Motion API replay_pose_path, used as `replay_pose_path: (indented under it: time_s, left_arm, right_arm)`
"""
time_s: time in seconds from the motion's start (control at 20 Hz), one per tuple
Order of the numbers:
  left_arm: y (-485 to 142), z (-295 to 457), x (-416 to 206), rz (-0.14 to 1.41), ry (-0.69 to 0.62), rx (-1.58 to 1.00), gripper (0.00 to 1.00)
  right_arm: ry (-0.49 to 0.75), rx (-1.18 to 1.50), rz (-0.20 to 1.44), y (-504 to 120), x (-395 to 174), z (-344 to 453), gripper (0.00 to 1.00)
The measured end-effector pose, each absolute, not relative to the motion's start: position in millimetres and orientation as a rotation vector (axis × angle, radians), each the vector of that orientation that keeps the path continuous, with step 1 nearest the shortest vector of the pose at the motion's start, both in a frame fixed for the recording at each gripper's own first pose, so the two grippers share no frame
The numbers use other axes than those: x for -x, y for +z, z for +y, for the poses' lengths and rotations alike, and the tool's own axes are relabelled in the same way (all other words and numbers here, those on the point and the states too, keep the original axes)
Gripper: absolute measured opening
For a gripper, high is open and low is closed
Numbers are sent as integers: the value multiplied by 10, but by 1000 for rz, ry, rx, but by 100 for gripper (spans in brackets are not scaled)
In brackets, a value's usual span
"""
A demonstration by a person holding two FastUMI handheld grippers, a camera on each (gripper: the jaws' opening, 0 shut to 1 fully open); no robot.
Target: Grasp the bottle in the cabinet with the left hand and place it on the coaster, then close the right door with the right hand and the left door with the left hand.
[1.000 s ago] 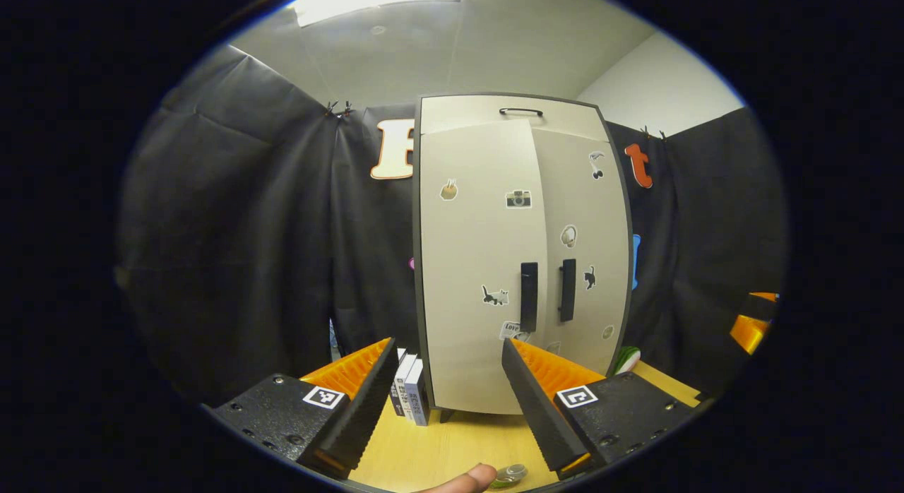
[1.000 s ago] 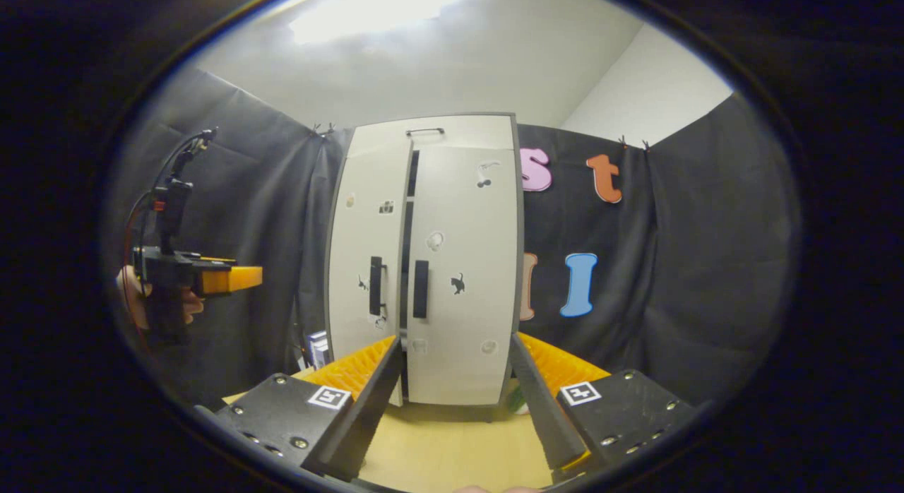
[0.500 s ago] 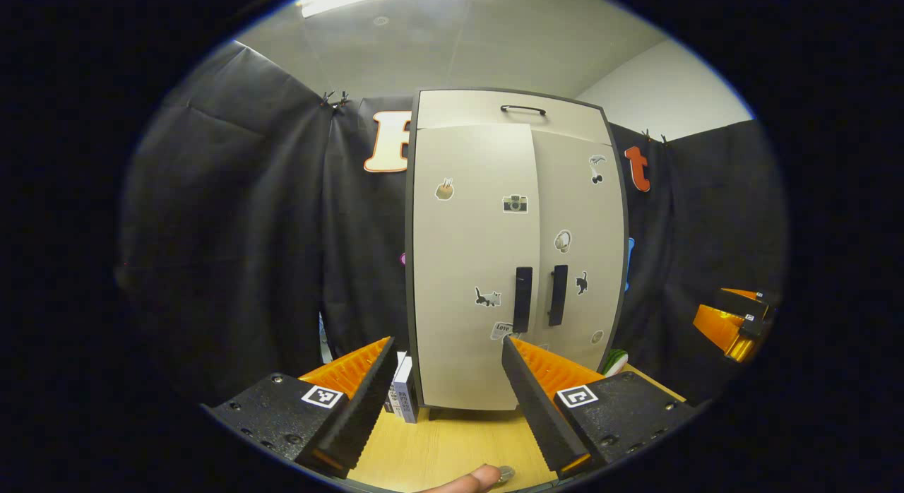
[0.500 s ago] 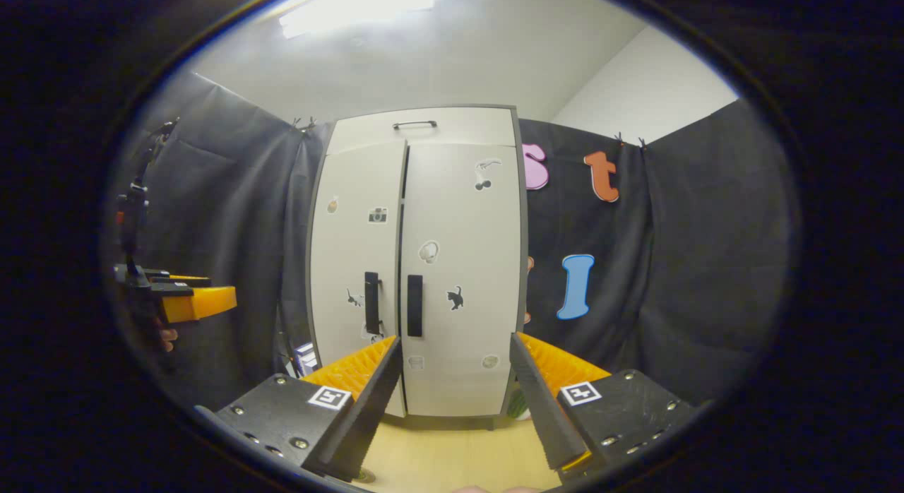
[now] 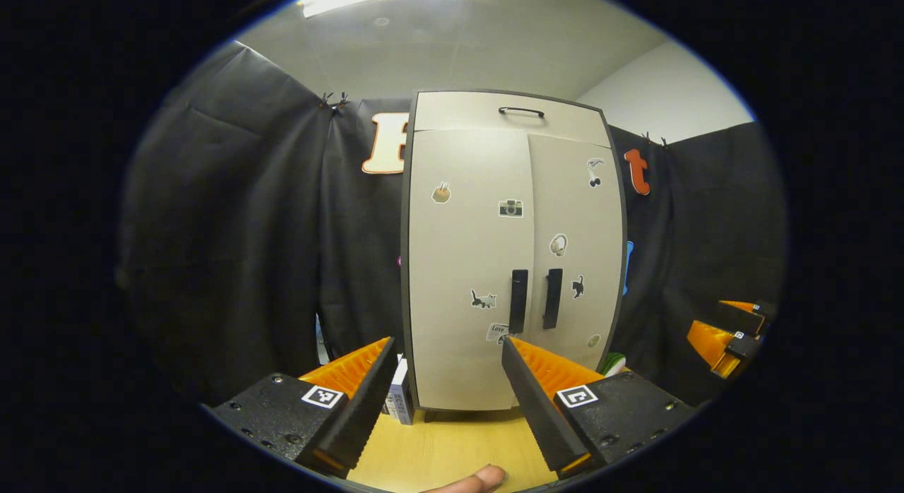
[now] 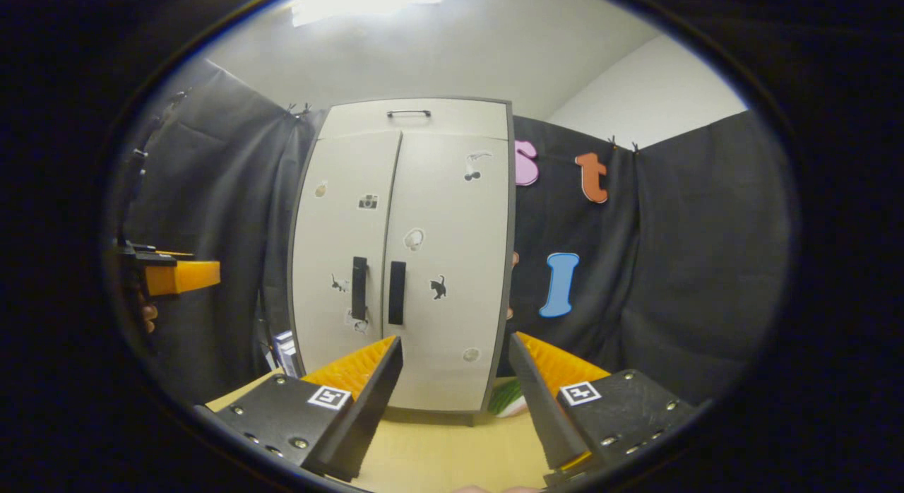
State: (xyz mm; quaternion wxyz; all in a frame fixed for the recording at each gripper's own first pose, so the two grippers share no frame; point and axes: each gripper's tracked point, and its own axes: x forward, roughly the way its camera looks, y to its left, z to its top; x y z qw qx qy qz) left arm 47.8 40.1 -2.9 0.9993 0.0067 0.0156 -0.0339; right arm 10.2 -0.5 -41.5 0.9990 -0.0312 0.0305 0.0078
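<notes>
Cabinet (image 5: 512,253) stands upright at 12 o'clock in the left gripper view, on a light wooden table (image 5: 445,450) against the black cloth wall. Pale beige body, dark edging, a black handle (image 5: 521,111) on the top panel. Left door (image 5: 470,267) and right door (image 5: 575,253) both look shut, faces flush, only a thin seam between them. Two black vertical handles (image 5: 533,309) sit side by side at the seam, below mid height. Small stickers are scattered over both doors: a camera, a cat, a few others too small to tell.

In the right gripper view the cabinet (image 6: 402,260) is at 12 o'clock too, seam closed top to bottom.

Left gripper (image 5: 445,401) is spread wide, empty, short of the cabinet base. A fingertip (image 5: 480,477) shows at 6 o'clock. Right gripper (image 6: 455,408) is spread wide, empty, also clear of the cabinet.

Books (image 5: 399,401) stand just beside the cabinet's lower left corner. A green-and-white object (image 6: 510,398) lies by the lower right corner; can't tell what it is.

From the right gripper view, the left gripper (image 6: 176,275) sits at 9 o'clock, well apart from the cabinet.
</notes>
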Motion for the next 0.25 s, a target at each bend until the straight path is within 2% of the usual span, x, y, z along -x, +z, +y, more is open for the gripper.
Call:
replay_pose_path:
  time_s: [0.25]
  left_arm:
    - [149,364,-434,31,-127,50,94]
  right_arm:
    - [31,-11,67,-375,-61,145,92]
